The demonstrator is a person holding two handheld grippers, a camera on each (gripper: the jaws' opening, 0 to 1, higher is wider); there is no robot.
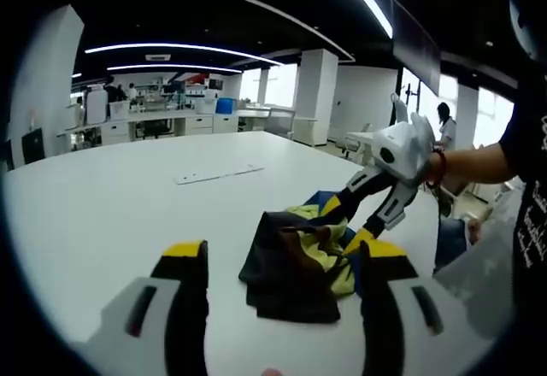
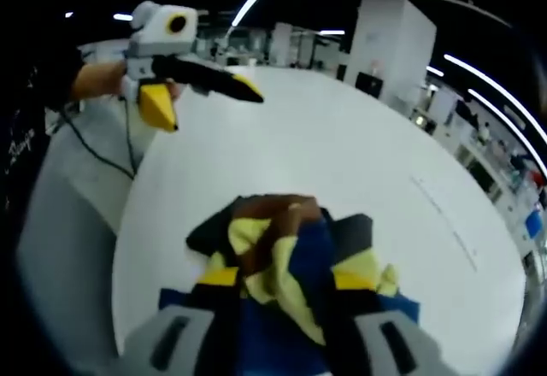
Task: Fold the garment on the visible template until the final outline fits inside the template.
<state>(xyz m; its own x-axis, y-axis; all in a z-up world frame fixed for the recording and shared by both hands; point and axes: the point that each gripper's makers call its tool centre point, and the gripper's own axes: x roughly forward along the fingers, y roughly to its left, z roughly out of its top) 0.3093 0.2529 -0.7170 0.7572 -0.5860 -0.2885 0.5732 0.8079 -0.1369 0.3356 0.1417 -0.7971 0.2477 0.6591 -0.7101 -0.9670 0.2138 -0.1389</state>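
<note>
The left gripper view rides low over the white desk, looking across it toward the far office, close behind the crumpled garment. The right hand-held gripper comes in from the right there. The right gripper view looks down steeply, nearly on top of the garment, facing back at the left hand-held gripper. Both views share garment and desk; the template is possibly that pale strip.

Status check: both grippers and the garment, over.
Left gripper open above the table. Right gripper shut on the crumpled dark-brown, yellow and blue garment. Garment bunched on the white table, unfolded. Nothing in the way.
</note>
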